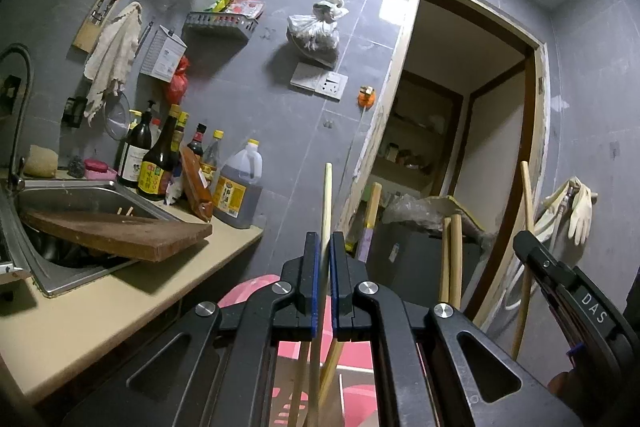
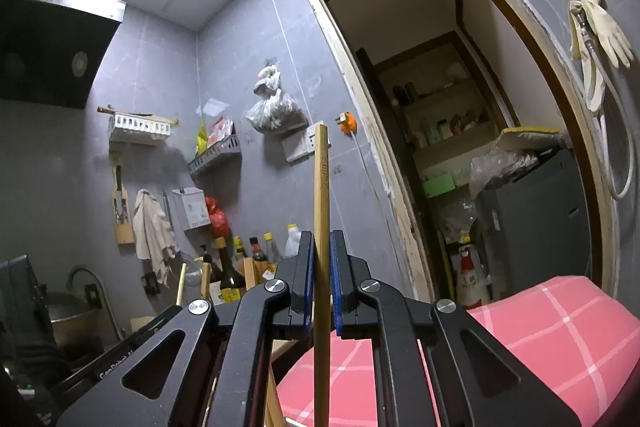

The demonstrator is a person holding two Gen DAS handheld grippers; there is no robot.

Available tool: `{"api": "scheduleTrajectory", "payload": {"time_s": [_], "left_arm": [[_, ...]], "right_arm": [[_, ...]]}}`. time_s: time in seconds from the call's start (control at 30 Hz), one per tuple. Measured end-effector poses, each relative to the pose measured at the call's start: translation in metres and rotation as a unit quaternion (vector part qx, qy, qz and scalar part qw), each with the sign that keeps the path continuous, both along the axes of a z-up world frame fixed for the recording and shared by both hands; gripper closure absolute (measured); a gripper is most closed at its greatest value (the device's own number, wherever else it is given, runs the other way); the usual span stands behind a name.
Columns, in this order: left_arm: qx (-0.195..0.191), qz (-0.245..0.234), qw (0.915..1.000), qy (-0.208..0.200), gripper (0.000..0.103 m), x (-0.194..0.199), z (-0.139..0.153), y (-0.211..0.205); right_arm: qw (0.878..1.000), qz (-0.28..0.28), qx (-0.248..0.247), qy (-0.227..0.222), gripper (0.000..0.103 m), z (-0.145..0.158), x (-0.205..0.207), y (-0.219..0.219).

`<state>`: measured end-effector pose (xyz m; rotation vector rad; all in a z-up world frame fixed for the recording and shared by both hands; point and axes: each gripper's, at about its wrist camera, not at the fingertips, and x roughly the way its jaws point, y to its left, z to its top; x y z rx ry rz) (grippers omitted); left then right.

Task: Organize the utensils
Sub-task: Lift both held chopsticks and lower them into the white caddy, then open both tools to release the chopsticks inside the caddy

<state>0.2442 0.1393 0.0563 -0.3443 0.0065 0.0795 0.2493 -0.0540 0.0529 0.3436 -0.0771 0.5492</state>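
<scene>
Both tongs were up off the counter, pointing about level at the grey tiled wall. Left gripper (image 1: pixel 325 239) was clamped tight on a pale chopstick (image 1: pixel 327 195), standing upright w/ its top well above the fingertips and its lower end running down between the arms. More chopsticks (image 1: pixel 308 379) showed below the left tongs, over a pink checked stool (image 2: pixel 540 323); whether they touched it, couldn't tell. Right gripper (image 2: pixel 322 239) was pinched shut on a darker bamboo chopstick (image 2: pixel 321 179), also upright, top end near the wall socket (image 2: pixel 298 147) in that view.

To the left ran the beige counter (image 1: pixel 100 311), its edge close beside the left tongs. A wooden cutting board (image 1: pixel 120 233) lay tilted across the steel sink (image 1: pixel 60 279), one corner overhanging the rim. Sauce bottles (image 1: pixel 160 163) crowded the back by the wall. Straight ahead was bare wall, then the open doorway (image 1: pixel 472 115) to the right w/ a dark bin (image 2: pixel 536 211) in front of it.
</scene>
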Motion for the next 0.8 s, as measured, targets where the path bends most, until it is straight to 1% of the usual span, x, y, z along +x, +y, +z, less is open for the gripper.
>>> {"api": "scheduleTrajectory", "payload": {"time_s": [0.33, 0.57, 0.8], "left_arm": [[0.012, -0.007, 0.9996, 0.024, 0.1, 0.002, -0.009, -0.005], [0.008, -0.017, 0.9989, 0.042, 0.1, 0.0, -0.015, -0.003], [0.014, -0.029, 0.9975, 0.063, 0.099, 0.002, -0.019, -0.004]], "right_arm": [[1.0, 0.002, -0.009, 0.014, 0.097, -0.007, -0.001, 0.003], [0.999, 0.005, -0.024, 0.032, 0.095, -0.014, -0.002, 0.007], [0.998, 0.008, -0.035, 0.046, 0.095, -0.018, -0.004, 0.008]]}}
